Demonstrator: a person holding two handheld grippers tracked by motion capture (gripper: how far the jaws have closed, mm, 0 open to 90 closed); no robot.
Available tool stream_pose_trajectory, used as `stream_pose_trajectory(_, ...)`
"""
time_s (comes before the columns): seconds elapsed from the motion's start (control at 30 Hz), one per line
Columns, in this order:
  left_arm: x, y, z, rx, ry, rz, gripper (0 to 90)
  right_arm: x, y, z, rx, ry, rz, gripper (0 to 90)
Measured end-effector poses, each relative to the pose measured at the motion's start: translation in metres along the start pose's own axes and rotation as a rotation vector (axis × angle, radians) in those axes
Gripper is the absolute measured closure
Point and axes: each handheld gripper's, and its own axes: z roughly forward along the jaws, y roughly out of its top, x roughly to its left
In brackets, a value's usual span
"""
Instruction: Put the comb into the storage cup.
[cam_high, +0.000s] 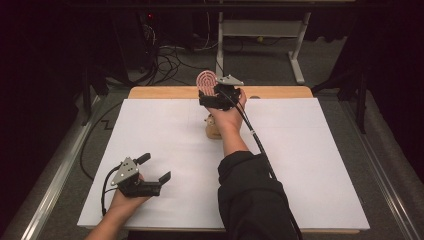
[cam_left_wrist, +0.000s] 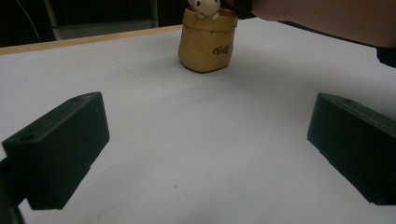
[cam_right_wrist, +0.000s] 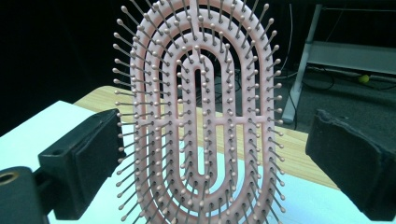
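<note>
A pink oval hairbrush head (cam_right_wrist: 198, 116) with ball-tipped bristles stands upright between the jaws of my right gripper (cam_right_wrist: 215, 154), with a gap to each pad. In the high view the hairbrush (cam_high: 206, 80) rises above the right gripper (cam_high: 214, 92) at the far edge of the table; its handle is hidden behind the gripper. A small yellow pouch (cam_left_wrist: 208, 44) with a pale toy (cam_left_wrist: 203, 7) peeking out sits on the white sheet, just under the right wrist (cam_high: 212, 129). My left gripper (cam_high: 156, 167) rests open near the front left, nothing between its jaws (cam_left_wrist: 205, 149).
A white sheet (cam_high: 300, 165) covers the wooden table, whose bare far edge (cam_high: 280, 92) shows behind the brush. Beyond it are a white desk frame (cam_high: 300, 50) and floor cables (cam_high: 170, 55). A black sleeve (cam_high: 250, 195) crosses the front middle.
</note>
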Motion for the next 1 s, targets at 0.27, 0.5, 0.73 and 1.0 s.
stream_pose_trajectory(0.27,0.0001,0.0,0.0,0.0,0.0,-0.001,0.0,0.0013,-0.0003,-0.0002,0.005,0.001,-0.001,2.4)
stream_pose_trajectory(0.5,-0.0003,0.0,0.0003,-0.001,0.0,-0.001,0.0,0.0018,0.0001,-0.0016,0.012,0.002,-0.002,0.5)
stream_pose_trajectory(0.73,-0.0007,0.0,0.0005,-0.001,-0.001,-0.002,0.0,0.0031,0.0015,-0.0037,0.009,0.01,-0.006,0.4)
stream_pose_trajectory(1.0,-0.0009,0.0,0.0007,0.0,-0.001,0.0,0.0,0.0053,0.0014,-0.0051,0.016,0.014,-0.009,0.4)
